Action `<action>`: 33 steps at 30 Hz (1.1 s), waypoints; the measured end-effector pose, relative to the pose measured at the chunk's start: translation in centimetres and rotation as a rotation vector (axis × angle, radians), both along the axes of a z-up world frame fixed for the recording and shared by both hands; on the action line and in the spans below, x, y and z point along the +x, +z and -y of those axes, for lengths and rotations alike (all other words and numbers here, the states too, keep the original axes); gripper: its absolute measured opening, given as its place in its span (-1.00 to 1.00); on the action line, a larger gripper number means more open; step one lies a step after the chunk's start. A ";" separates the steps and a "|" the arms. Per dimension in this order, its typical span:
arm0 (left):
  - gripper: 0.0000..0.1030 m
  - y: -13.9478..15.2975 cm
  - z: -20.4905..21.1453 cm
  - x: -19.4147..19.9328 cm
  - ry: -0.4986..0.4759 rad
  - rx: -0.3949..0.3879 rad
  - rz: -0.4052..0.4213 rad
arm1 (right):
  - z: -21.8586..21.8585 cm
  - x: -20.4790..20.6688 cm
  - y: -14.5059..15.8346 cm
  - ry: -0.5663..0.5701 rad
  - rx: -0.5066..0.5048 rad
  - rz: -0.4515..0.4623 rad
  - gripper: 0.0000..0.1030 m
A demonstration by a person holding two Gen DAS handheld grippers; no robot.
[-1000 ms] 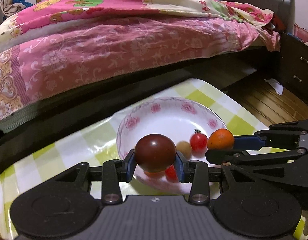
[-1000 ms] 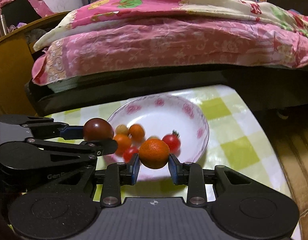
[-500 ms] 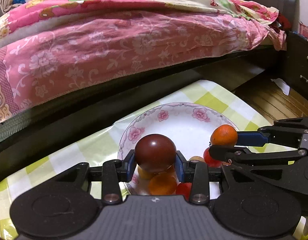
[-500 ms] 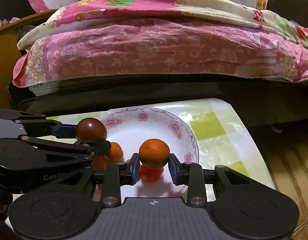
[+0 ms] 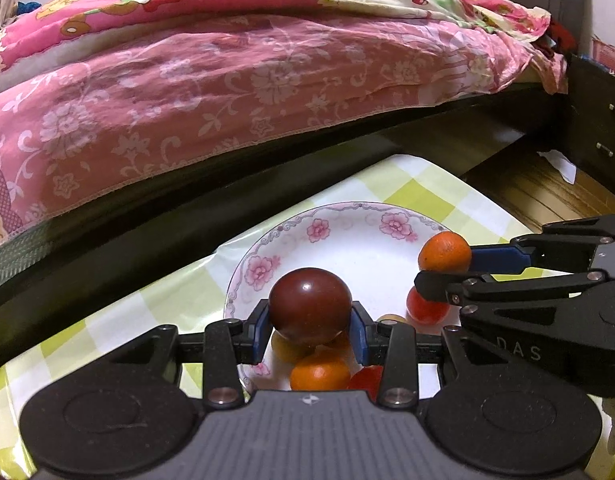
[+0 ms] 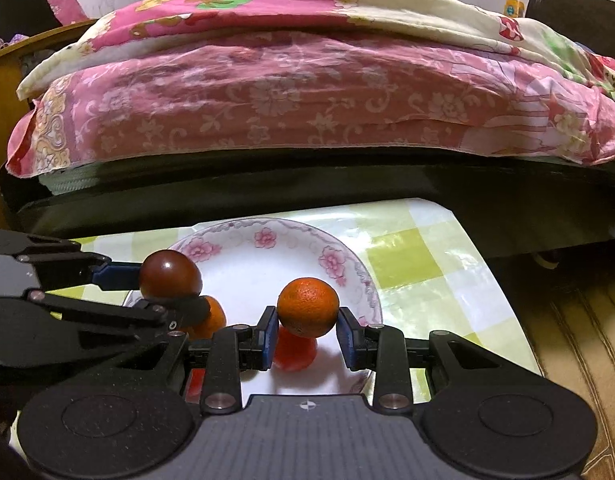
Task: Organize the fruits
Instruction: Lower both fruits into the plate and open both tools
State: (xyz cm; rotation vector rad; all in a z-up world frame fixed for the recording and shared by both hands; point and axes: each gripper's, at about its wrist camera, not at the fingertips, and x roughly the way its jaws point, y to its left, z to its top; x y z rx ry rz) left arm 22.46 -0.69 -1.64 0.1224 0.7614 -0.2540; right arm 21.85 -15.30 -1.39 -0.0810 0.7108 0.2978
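White ceramic bowl with pink flower rim (image 5: 319, 229) sits on the yellow-green checked bench (image 6: 407, 264). It holds small orange fruits (image 5: 319, 374) and red cherry tomatoes (image 5: 425, 308). Left gripper (image 5: 310, 330) is clamped on a glossy dark maroon round fruit (image 5: 310, 310), held over the bowl's left part. Right gripper (image 6: 305, 336) is clamped on a dimpled orange mandarin (image 6: 307, 307), over the bowl's right half. Versus a second ago, both grippers are further in over the bowl with the grips unchanged. Pink floral bed quilt (image 6: 307, 100) behind.
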 end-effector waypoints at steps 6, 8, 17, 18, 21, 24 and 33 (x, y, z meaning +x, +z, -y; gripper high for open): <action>-0.08 0.0 0.0 0.1 0.003 0.001 0.001 | 0.0 0.2 -0.1 0.002 0.004 -0.004 -0.42; -0.08 0.1 0.0 0.1 0.005 0.001 0.002 | 0.0 0.2 -0.1 0.002 0.003 -0.004 -0.40; -0.08 0.2 -0.1 0.1 0.010 -0.001 -0.002 | 0.0 0.2 -0.1 0.000 0.007 -0.002 -0.39; -0.08 0.2 -0.1 0.1 0.009 -0.001 -0.002 | 0.0 0.2 -0.1 0.000 0.008 -0.003 -0.39; -0.07 0.2 -0.1 0.2 0.010 0.002 -0.002 | 0.0 0.3 -0.1 -0.001 0.015 -0.008 -0.39; -0.07 0.2 -0.1 0.2 0.010 0.003 -0.004 | 0.1 0.3 -0.2 -0.004 0.027 -0.017 -0.39; -0.07 0.3 0.2 -0.1 0.003 0.025 0.001 | 0.2 0.0 0.2 -0.007 0.043 0.000 -0.38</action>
